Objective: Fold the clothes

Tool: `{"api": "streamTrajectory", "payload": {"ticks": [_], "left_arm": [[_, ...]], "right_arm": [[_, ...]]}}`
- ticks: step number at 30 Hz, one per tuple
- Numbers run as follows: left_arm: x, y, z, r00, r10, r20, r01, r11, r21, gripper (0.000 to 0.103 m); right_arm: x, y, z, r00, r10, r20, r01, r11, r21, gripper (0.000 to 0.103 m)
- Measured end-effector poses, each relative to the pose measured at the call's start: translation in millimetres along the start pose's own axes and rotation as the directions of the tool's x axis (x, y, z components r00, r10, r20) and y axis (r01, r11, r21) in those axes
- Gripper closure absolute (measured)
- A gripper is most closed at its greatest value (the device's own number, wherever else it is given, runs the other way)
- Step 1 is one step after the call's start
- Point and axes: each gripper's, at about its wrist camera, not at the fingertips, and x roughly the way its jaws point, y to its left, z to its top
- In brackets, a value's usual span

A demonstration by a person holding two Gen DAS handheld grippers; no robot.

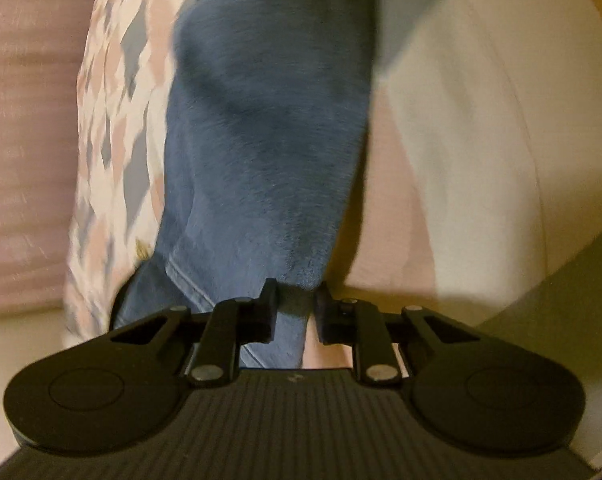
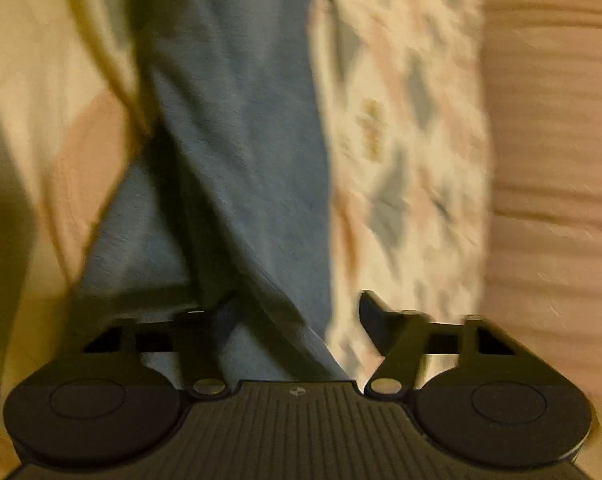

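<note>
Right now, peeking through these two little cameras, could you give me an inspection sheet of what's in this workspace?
Surface: pale cream sheet, with a pink panel.
Job's things: blue fleecy garment, hanging from both grippers.
Clutter: patterned pink, grey and white cloth beside the garment.
Grippers: left gripper nearly closed, pinching the garment's edge; right gripper wider apart, fabric draped between its fingers, grip unclear through blur.
Cables: nothing seen.
Surroundings: pink ribbed fabric at the outer edge.
</note>
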Motion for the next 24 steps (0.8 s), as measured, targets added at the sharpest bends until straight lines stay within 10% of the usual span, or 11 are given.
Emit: {"api": "streamTrajectory", "payload": {"ticks": [1, 5, 9, 13, 18, 20, 22, 24], "left_arm": [[-3.8, 13.6, 3.4, 0.999, -0.035, -0.014, 0.034, 0.997, -0.07, 0.087], [-19.1, 91.3, 7.7, 0.984, -0.175, -0.026, 0.153, 0.912, -0.381, 0.092], [-33.2, 194.4, 20.8, 0.999, -0.009, 0.05, 0.035, 0.845, -0.534, 0.098], [7.9, 316.7, 51.9, 0.98, 0.2, 0.0, -0.147, 0.718, -0.681, 0.096], [57.4, 401.0, 61.4, 0.983, 0.169, -0.067, -0.146, 0.516, -0.844, 0.088], [54.0, 385.4, 60.9, 0.99, 0.143, -0.02, -0.093, 0.527, -0.845, 0.068], [54.3, 345.8, 60.5, 0.999, 0.049, 0.013, -0.018, 0.573, -0.82, 0.068], [54.7, 302.9, 55.3, 0.994, -0.101, 0.039, 0.089, 0.554, -0.828, 0.068]], "right_arm": [[0.8, -14.9, -1.6, 0.999, 0.038, 0.009, -0.038, 0.998, 0.041, 0.103], [0.0, -89.6, -15.7, 0.997, 0.056, 0.056, -0.069, 0.964, 0.258, 0.103], [11.9, -171.5, -31.9, 0.996, 0.055, 0.073, -0.084, 0.863, 0.498, 0.103], [78.1, -248.3, -47.7, 0.999, 0.025, -0.039, 0.014, 0.63, 0.777, 0.084], [104.9, -284.6, -70.7, 0.997, 0.031, -0.073, 0.061, 0.269, 0.961, 0.047], [86.9, -271.6, -84.0, 0.999, 0.029, 0.023, -0.027, 0.161, 0.987, 0.027], [77.9, -238.1, -93.3, 0.991, 0.116, 0.073, -0.081, 0.062, 0.995, 0.027], [69.5, -200.8, -103.4, 0.968, 0.216, 0.132, -0.123, -0.056, 0.991, 0.03]]}}
